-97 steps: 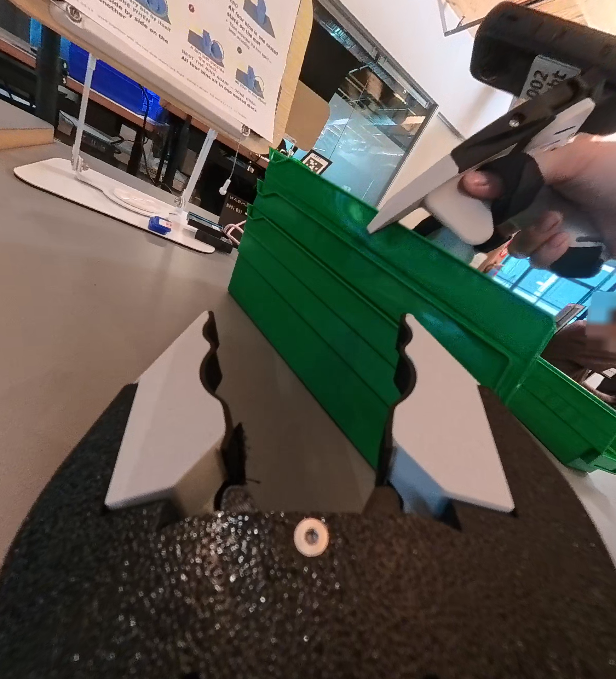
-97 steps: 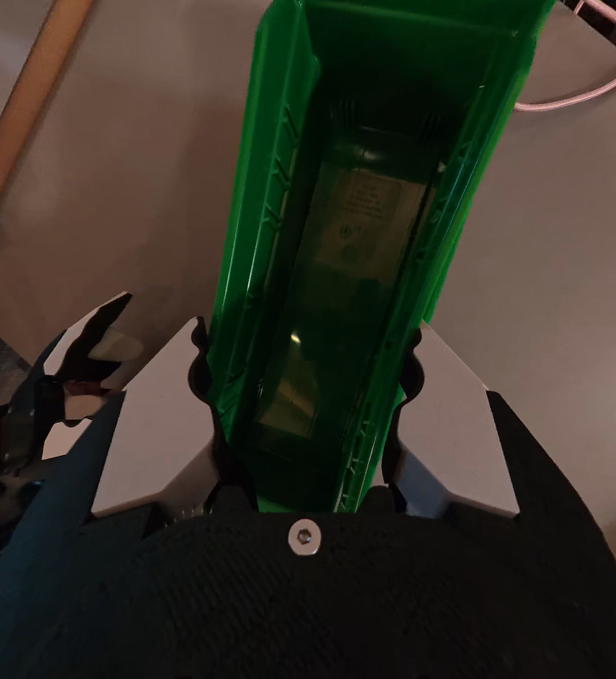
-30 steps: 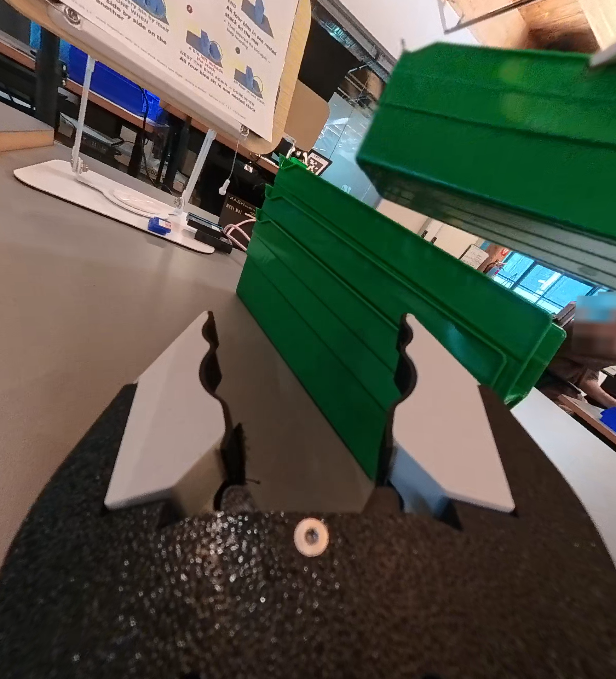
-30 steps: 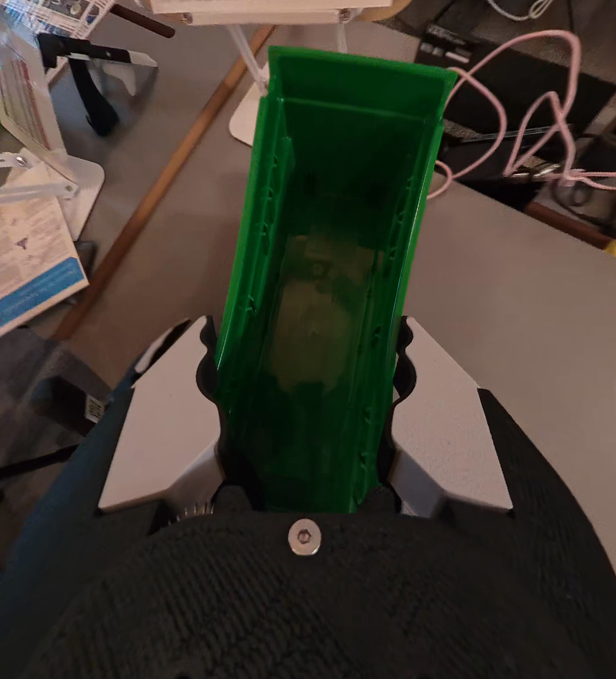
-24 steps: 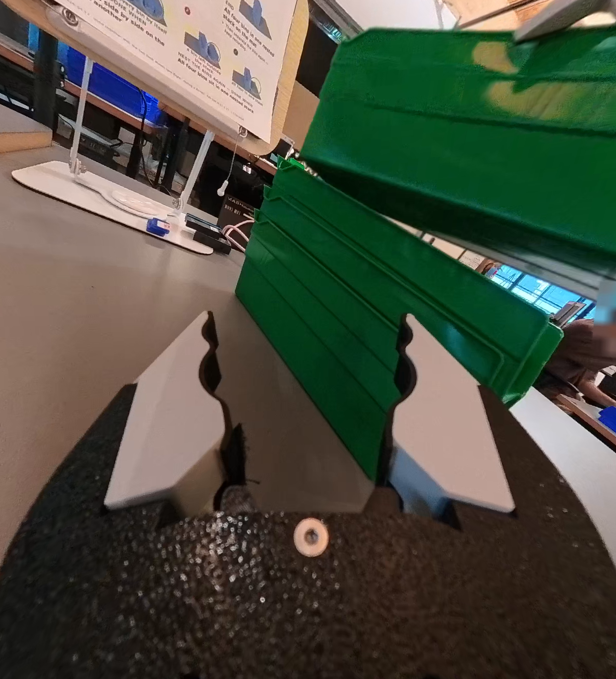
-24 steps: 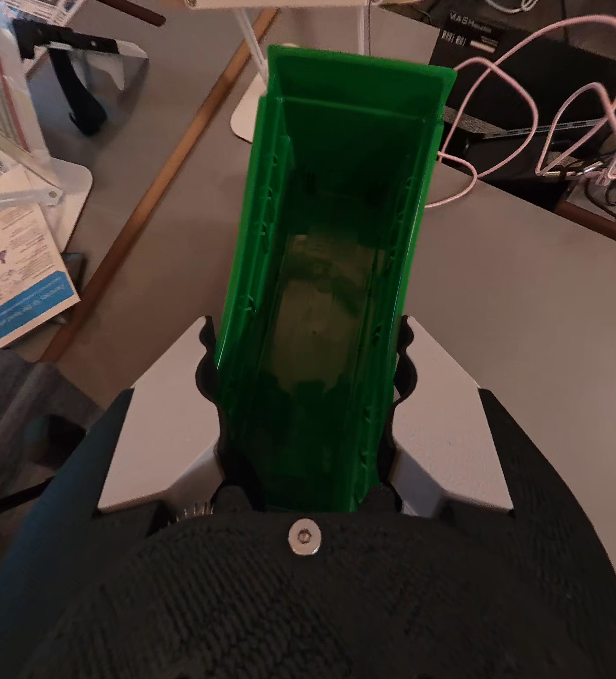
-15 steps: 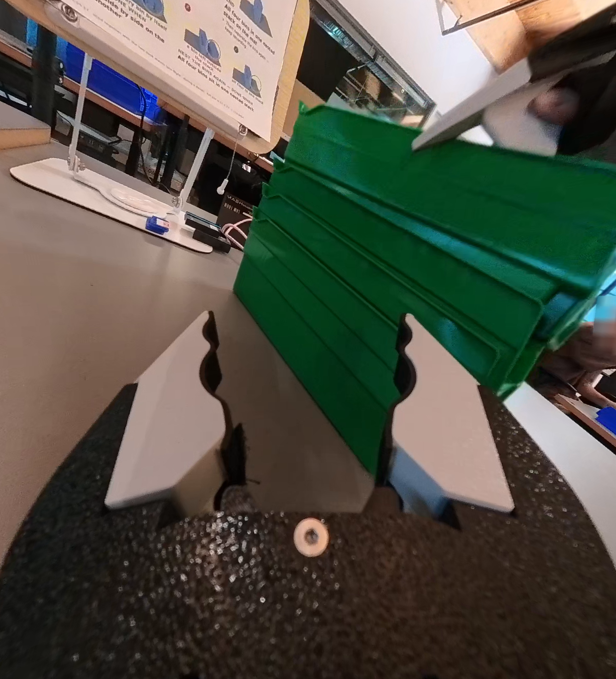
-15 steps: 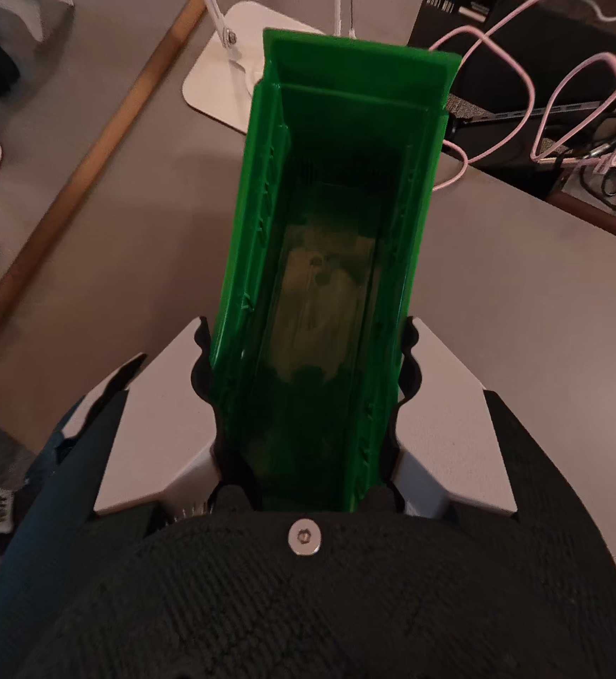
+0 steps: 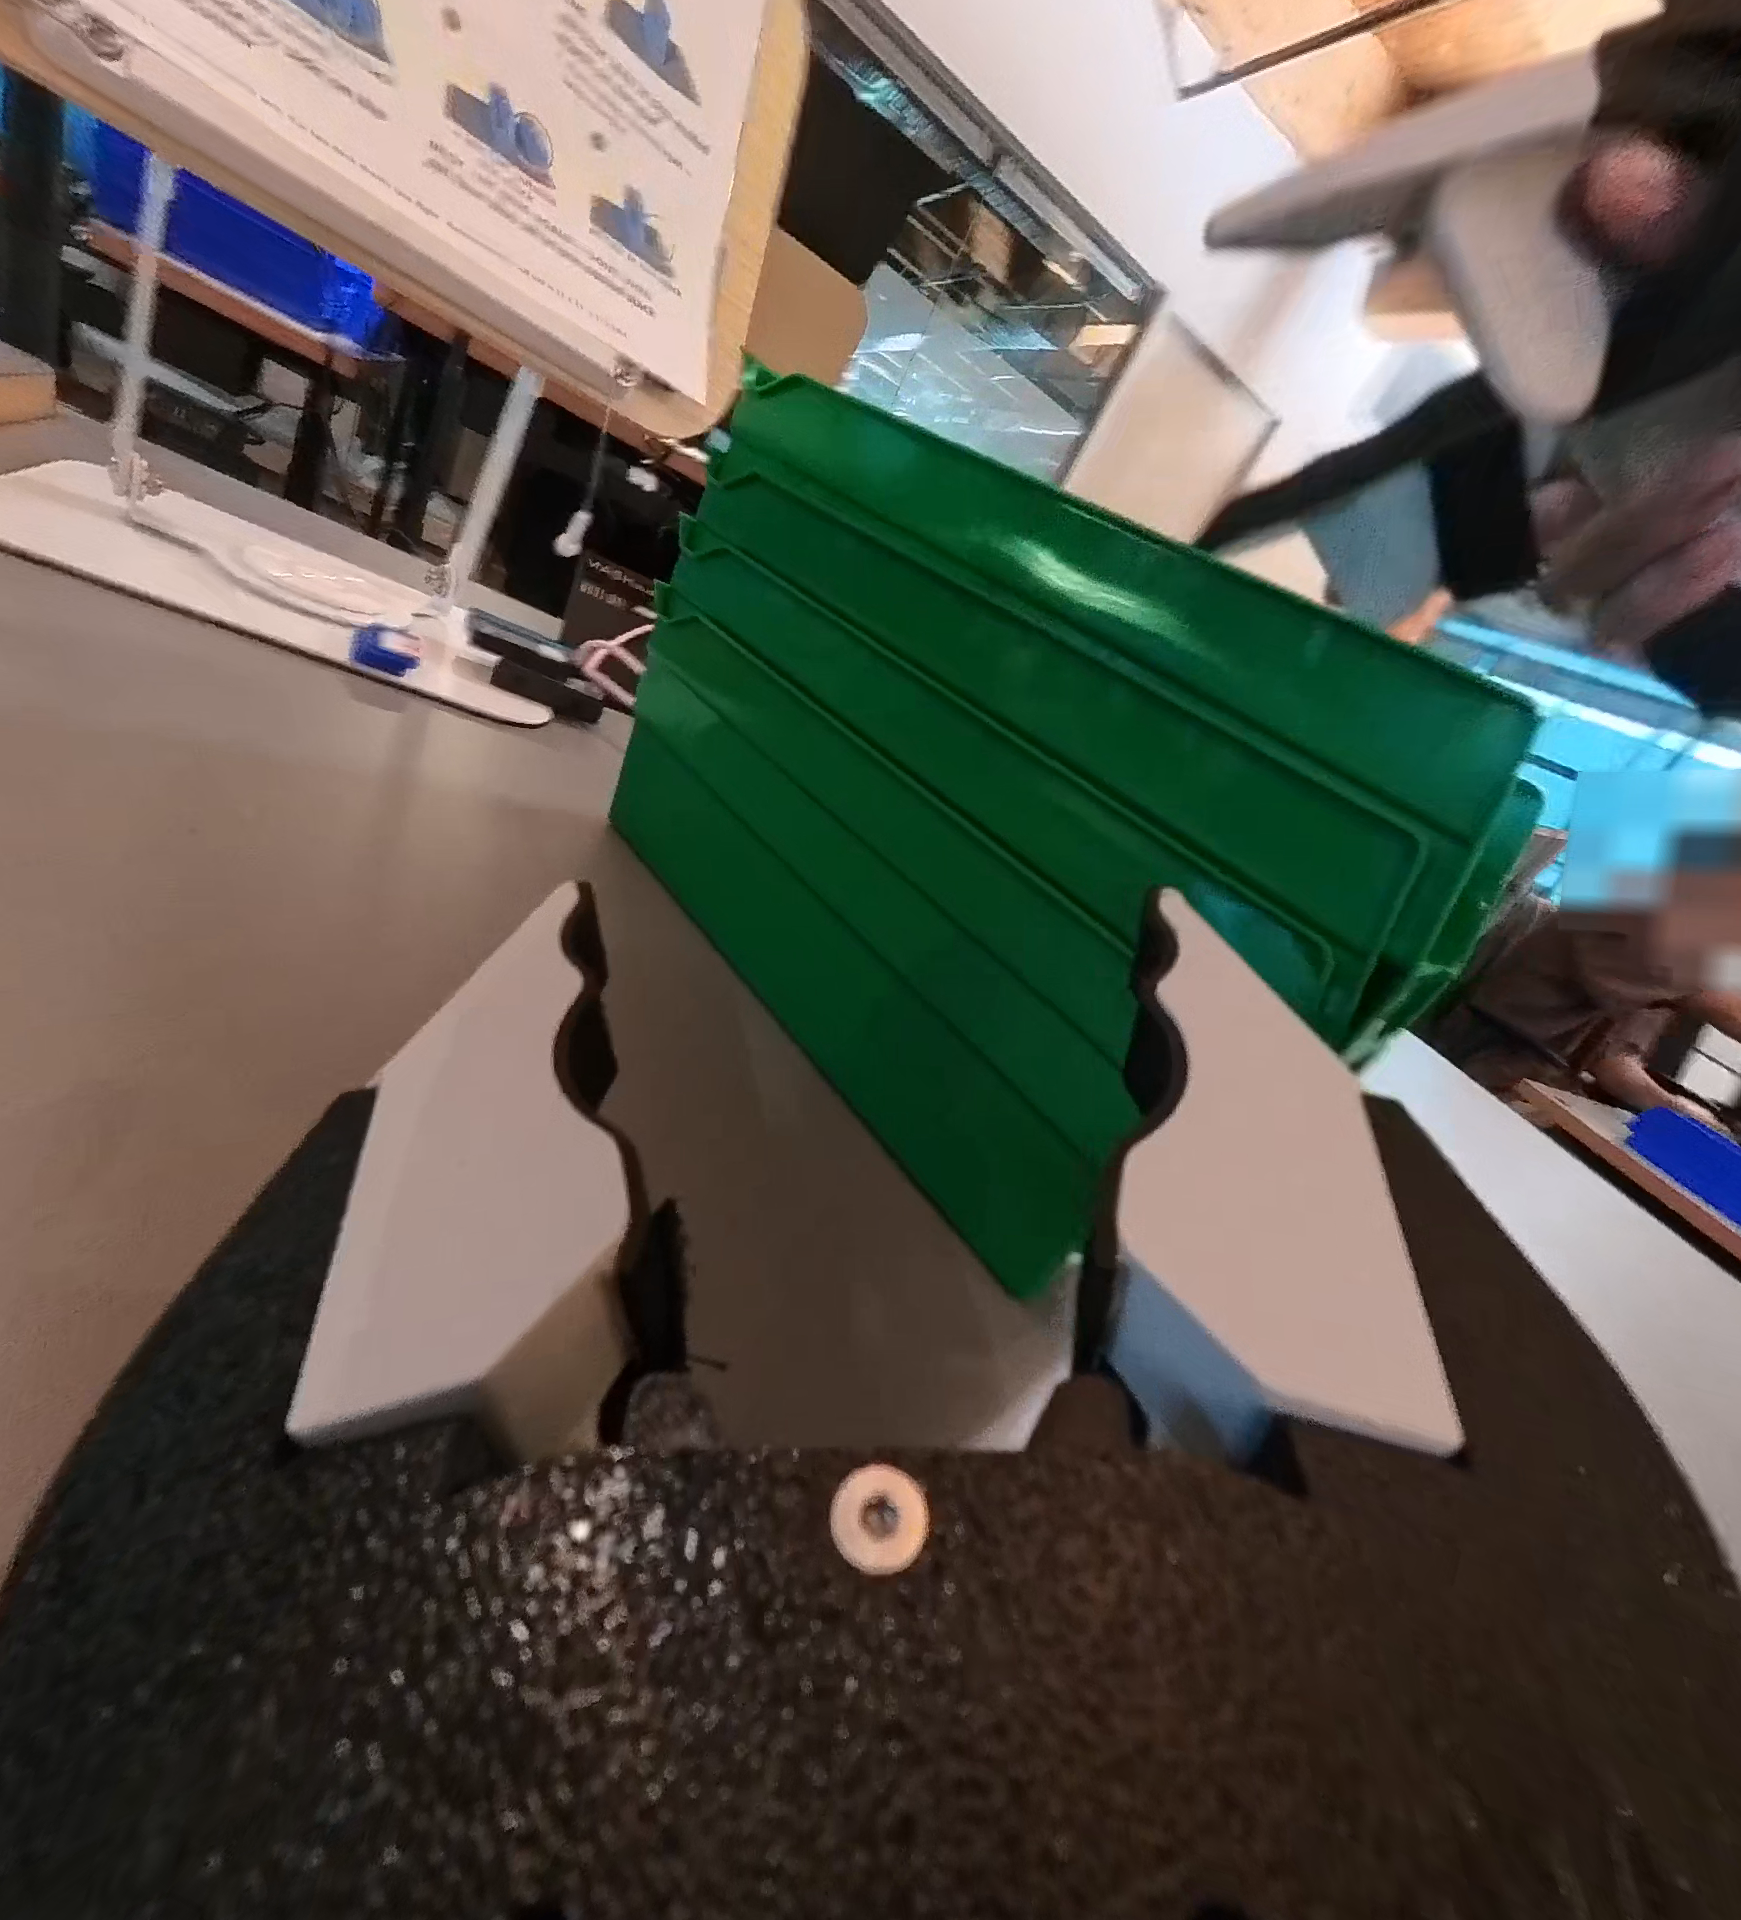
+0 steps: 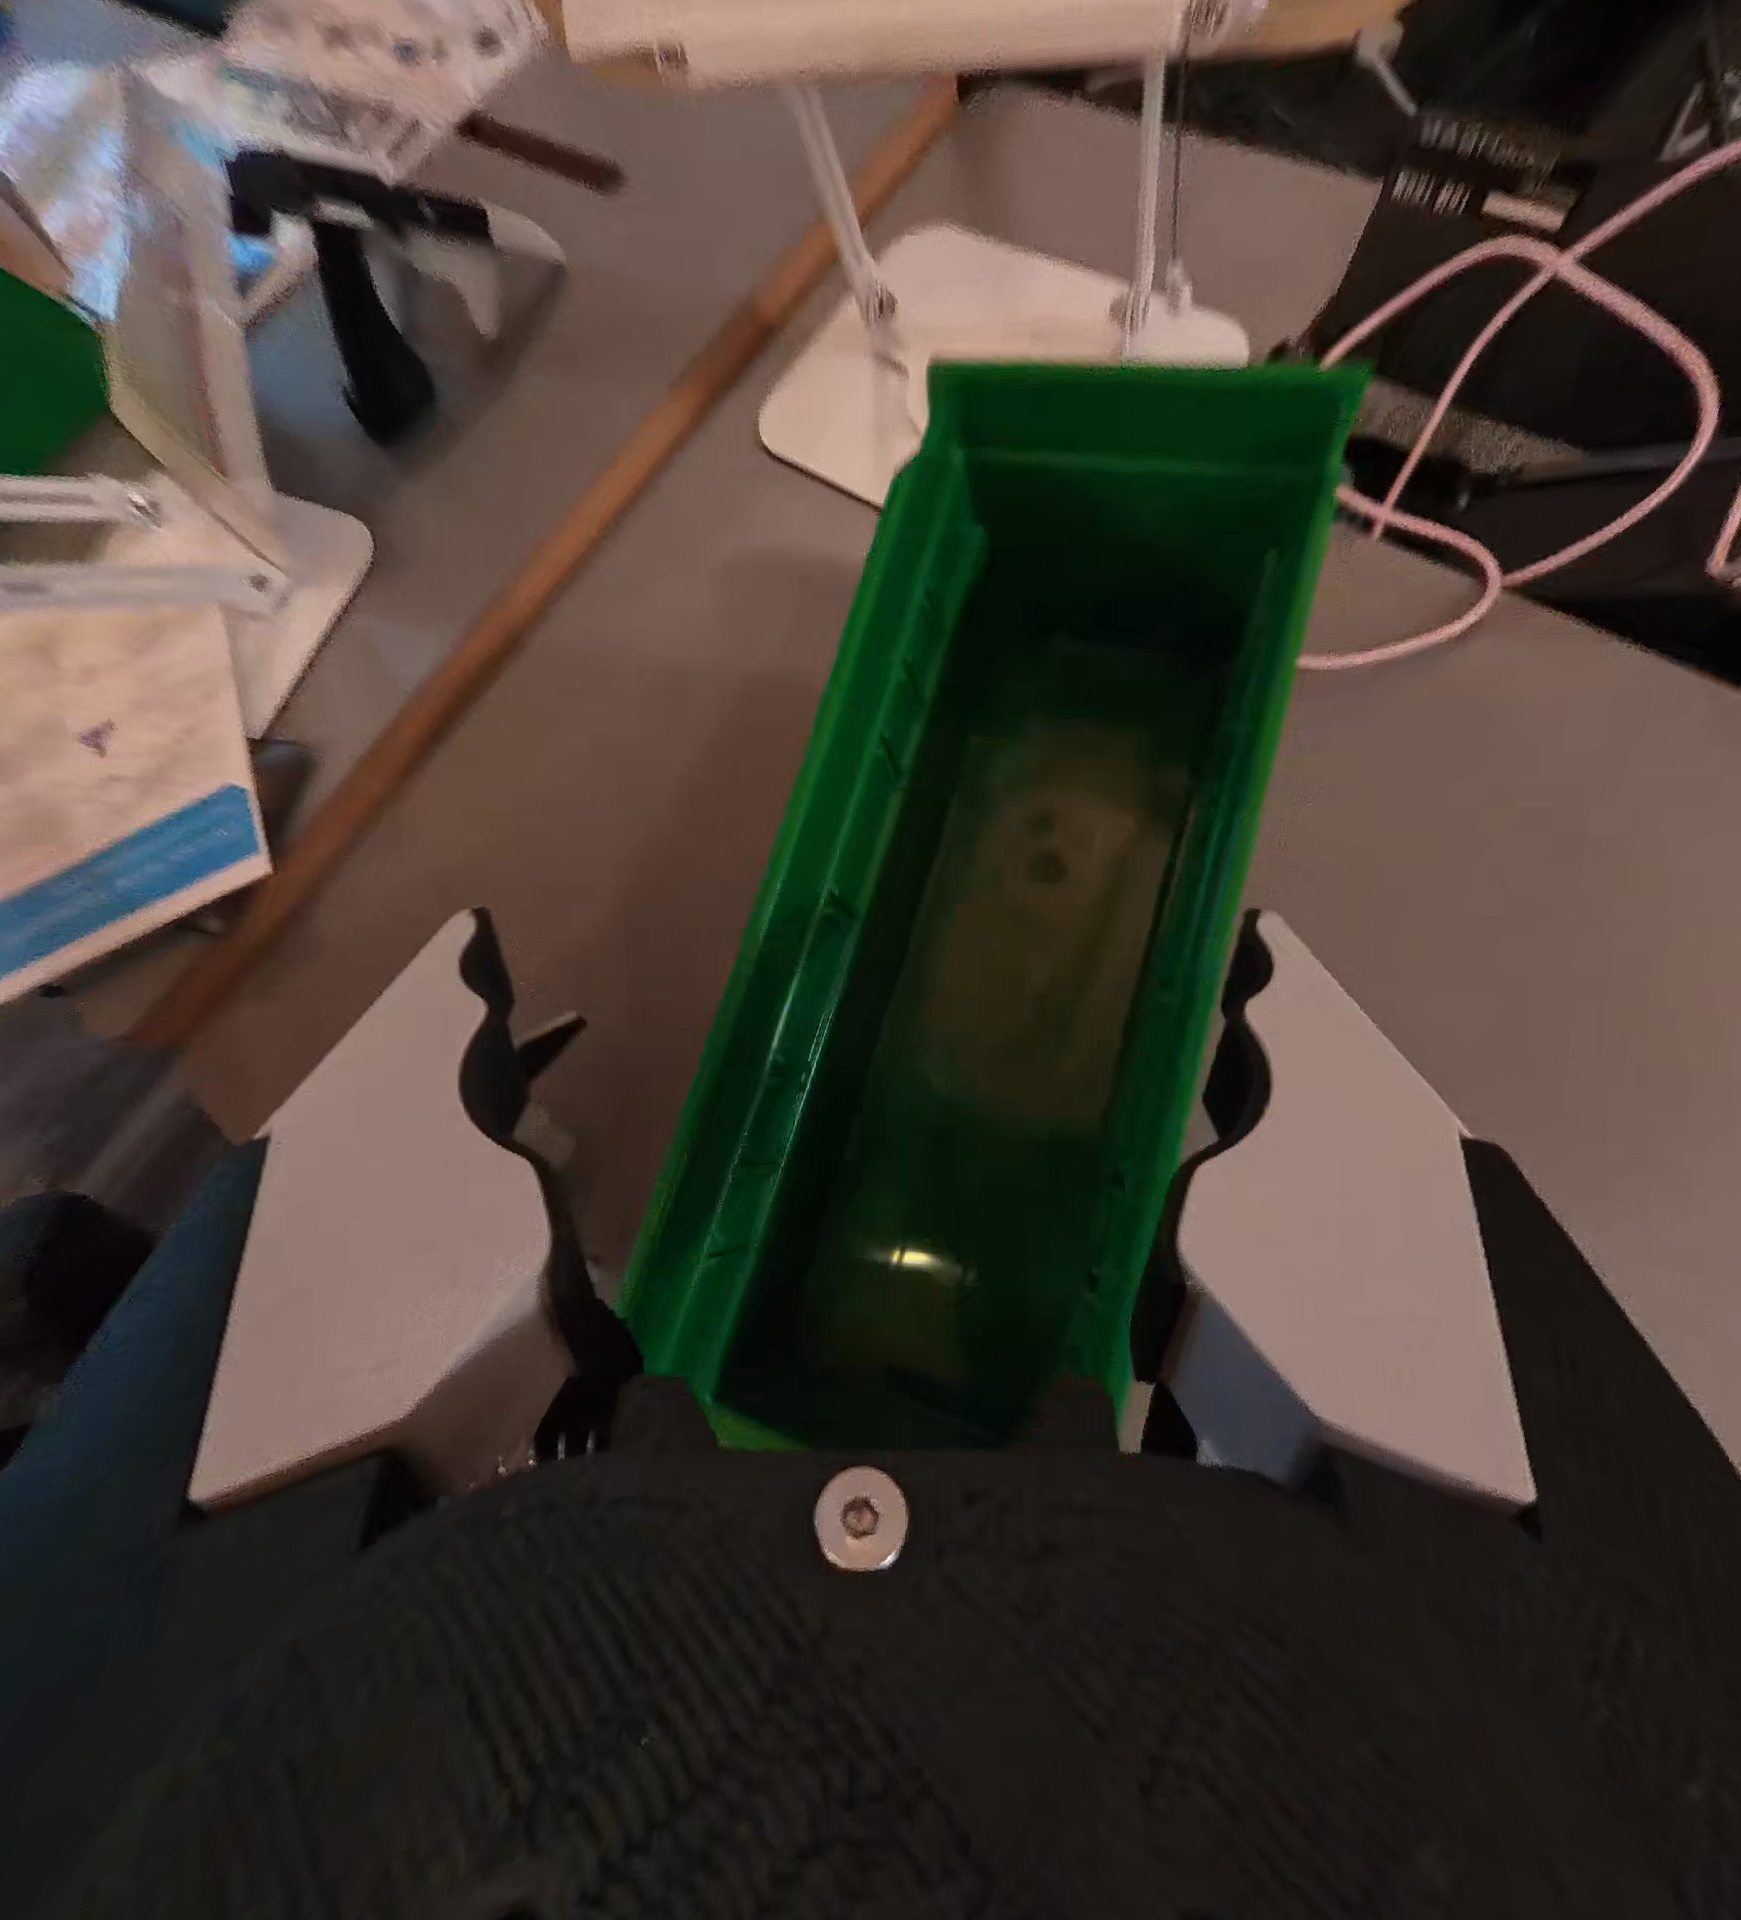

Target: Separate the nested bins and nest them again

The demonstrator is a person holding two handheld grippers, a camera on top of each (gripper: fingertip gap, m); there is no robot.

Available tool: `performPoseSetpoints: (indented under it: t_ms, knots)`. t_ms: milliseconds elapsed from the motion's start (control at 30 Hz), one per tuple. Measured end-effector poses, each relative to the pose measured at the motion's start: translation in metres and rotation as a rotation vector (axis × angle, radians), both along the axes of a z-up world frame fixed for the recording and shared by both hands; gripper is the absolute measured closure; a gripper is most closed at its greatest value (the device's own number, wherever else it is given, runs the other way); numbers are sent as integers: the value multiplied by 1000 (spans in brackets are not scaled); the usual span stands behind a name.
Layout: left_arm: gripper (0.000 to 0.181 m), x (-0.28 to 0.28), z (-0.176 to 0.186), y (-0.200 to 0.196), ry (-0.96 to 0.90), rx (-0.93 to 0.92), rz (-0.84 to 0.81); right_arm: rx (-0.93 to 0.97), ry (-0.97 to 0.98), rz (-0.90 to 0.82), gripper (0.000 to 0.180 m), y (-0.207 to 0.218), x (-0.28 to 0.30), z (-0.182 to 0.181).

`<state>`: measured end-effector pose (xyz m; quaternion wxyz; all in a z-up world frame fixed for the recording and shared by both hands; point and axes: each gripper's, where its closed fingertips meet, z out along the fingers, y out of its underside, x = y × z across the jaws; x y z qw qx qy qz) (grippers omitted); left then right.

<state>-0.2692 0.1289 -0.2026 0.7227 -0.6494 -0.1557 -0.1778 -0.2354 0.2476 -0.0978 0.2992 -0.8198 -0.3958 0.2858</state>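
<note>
The green bins (image 9: 1032, 790) are sitting nested on the grey table (image 9: 170, 883), filling the left view from center toward 2 o'clock. The left gripper (image 9: 866, 1049) is waiting beside them, jaws spread. The right gripper (image 10: 861, 1101) is hovering above the stack, jaws spread and gripping nothing. Re-nesting looks finished; next, probably withdrawing.

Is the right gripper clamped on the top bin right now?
No, the right gripper is open, with a gap between its left finger and the green bin.
</note>
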Motion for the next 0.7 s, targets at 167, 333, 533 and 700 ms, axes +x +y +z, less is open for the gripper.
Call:
performPoseSetpoints:
  t_ms: [167, 333, 533, 700]
  knots:
    - [92, 49, 31, -18, 139, 195, -316, 35, -54, 15, 51, 13, 24, 18]
    - [89, 68, 29, -17, 227, 183, -379, -19, -176, 53, 31, 5, 28, -8]
    - [86, 84, 28, -18, 310, 182, -423, 16, -417, 56, 30, 4, 27, -52]
    - [84, 81, 28, -16, 294, 181, -411, -70, -409, 65, 67, -4, 20, -51]
